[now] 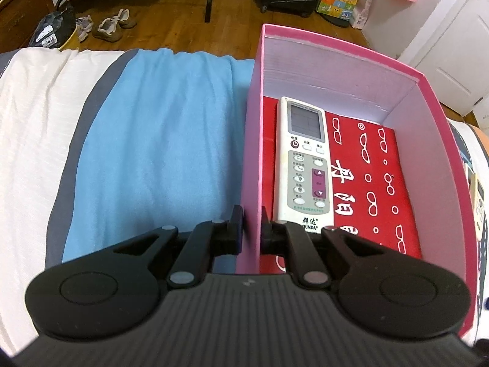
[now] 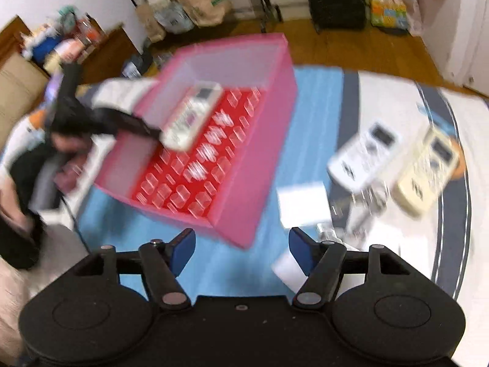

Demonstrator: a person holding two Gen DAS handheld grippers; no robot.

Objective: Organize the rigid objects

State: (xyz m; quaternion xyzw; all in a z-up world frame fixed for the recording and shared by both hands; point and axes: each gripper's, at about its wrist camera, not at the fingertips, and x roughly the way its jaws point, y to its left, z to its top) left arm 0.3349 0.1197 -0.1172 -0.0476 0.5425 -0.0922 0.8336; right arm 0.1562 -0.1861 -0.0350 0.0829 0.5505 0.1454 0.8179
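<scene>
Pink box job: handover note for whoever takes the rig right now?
Left gripper: shut on the near wall of the pink box, steadying it on the blue towel.
Right gripper: open, nothing between the fingers, above the towel beside the box; view is motion-blurred.
Done: one white remote lies in the box on the red patterned sheet.
Left: a white remote and a cream remote lie outside on the bedding, plus small items near them that are too blurred to identify.
Suggested next: keep the left grip, take the white remote with the right.
</scene>
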